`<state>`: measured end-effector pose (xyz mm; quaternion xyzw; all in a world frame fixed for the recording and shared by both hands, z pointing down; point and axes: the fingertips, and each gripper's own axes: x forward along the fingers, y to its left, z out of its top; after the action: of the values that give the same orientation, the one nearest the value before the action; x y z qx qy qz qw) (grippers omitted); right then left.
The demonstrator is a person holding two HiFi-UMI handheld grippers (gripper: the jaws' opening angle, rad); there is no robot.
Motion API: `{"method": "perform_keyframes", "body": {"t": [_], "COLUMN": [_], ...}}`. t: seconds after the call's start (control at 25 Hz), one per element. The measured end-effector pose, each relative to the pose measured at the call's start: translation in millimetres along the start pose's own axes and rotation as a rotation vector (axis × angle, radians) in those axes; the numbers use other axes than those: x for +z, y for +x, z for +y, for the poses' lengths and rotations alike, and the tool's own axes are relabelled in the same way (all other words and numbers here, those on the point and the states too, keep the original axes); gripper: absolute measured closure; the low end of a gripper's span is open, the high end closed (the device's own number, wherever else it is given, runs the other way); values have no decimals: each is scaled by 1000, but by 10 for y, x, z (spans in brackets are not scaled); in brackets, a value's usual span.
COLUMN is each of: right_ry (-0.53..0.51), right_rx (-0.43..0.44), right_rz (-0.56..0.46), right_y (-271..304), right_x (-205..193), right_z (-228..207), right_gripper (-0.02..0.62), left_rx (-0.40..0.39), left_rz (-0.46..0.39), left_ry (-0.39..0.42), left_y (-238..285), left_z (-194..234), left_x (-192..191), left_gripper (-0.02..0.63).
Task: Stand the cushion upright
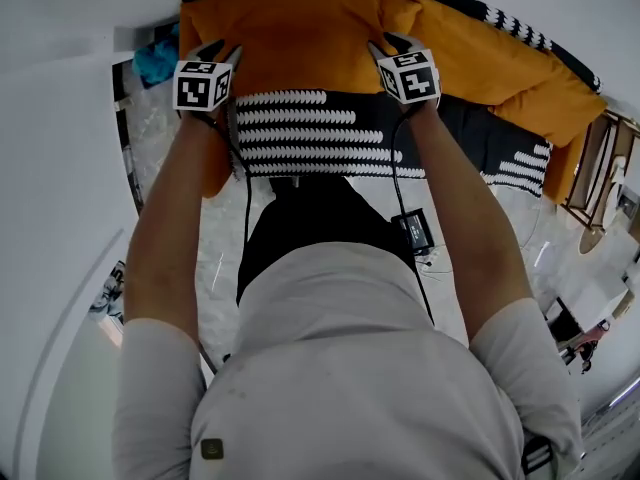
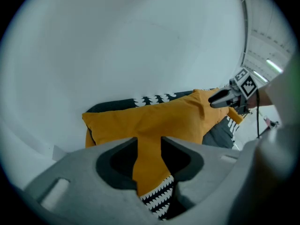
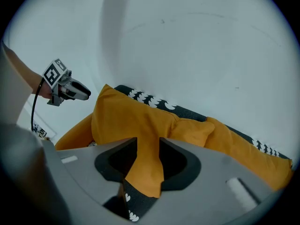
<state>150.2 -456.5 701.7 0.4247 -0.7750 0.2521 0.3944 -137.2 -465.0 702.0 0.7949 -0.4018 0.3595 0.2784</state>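
An orange cushion point(image 1: 300, 43) leans against the white wall on a black seat with white pattern rows point(image 1: 310, 133). My left gripper point(image 1: 218, 56) is at its left upper corner and my right gripper point(image 1: 388, 46) at its right upper corner. In the left gripper view the orange cushion point(image 2: 154, 121) passes between the parted jaws of the left gripper point(image 2: 149, 146), with no squeeze showing. The right gripper view is alike: the cushion point(image 3: 126, 116) hangs in the gap of the right gripper point(image 3: 147, 146). Both stand open around the fabric.
A second orange cushion point(image 1: 510, 63) lies to the right along the seat. A teal object point(image 1: 158, 60) sits at the far left, wooden furniture point(image 1: 600, 183) at the right. A small black device point(image 1: 413, 230) with a cable lies on the floor by the person's legs.
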Motion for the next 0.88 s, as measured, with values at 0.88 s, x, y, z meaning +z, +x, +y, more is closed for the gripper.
{"method": "perform_keyframes", "body": {"t": [0.88], "right_ry": [-44], "right_rx": [-26], "right_rz": [-405], "right_y": [-2424], "right_x": [481], "right_z": [1886], "right_gripper": [512], "left_rx": [-116], "left_rz": [-441], "left_ry": [88], "left_y": [-2807], "left_z": [-1122], "left_x": [205], "left_gripper": [509]}}
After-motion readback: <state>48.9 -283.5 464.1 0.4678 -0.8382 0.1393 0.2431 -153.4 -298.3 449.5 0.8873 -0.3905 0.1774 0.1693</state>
